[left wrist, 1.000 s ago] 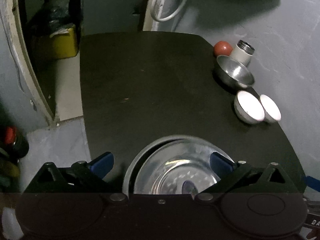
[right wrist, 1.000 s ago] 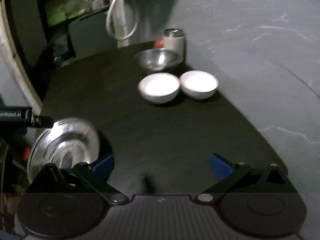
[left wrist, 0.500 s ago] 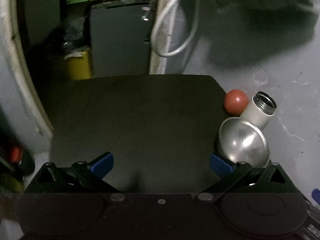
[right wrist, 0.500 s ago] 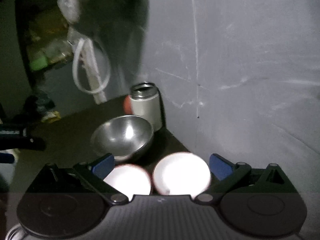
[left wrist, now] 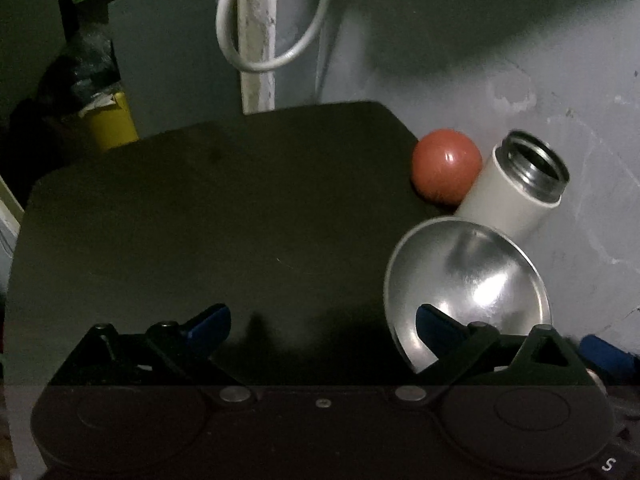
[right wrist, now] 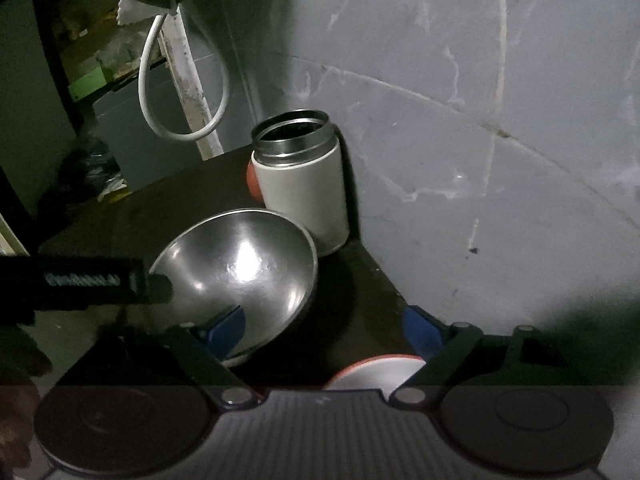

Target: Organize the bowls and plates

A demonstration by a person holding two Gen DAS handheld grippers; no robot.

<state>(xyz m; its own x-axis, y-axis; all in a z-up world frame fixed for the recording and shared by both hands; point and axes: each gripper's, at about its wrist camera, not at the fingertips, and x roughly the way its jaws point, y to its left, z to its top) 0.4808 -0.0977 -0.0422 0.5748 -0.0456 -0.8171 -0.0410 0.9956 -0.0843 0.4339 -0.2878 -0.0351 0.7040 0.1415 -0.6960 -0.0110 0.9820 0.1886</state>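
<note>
A steel bowl [left wrist: 468, 292] [right wrist: 240, 268] sits at the right side of the black table [left wrist: 220, 220], next to the wall. My left gripper [left wrist: 322, 324] is open and holds nothing; its right fingertip [left wrist: 436, 324] overlaps the bowl's near rim. My right gripper [right wrist: 322, 330] is also open and holds nothing, with its left fingertip [right wrist: 224, 328] in front of the steel bowl. A white bowl with a red rim [right wrist: 376, 372] lies low between the right gripper's fingers, mostly hidden. The left gripper's body [right wrist: 80, 284] reaches in from the left, just beside the bowl.
A white flask with an open steel mouth [left wrist: 516, 196] [right wrist: 300, 184] stands behind the steel bowl, beside a red ball [left wrist: 446, 170]. The grey wall [right wrist: 480, 120] runs close along the table's right side. A white cable loop [left wrist: 272, 40] hangs behind the table.
Both grippers have moved forward to the steel bowl. The stacked steel plates have left the left wrist view. The white bowls have slid to the bottom of the right wrist view.
</note>
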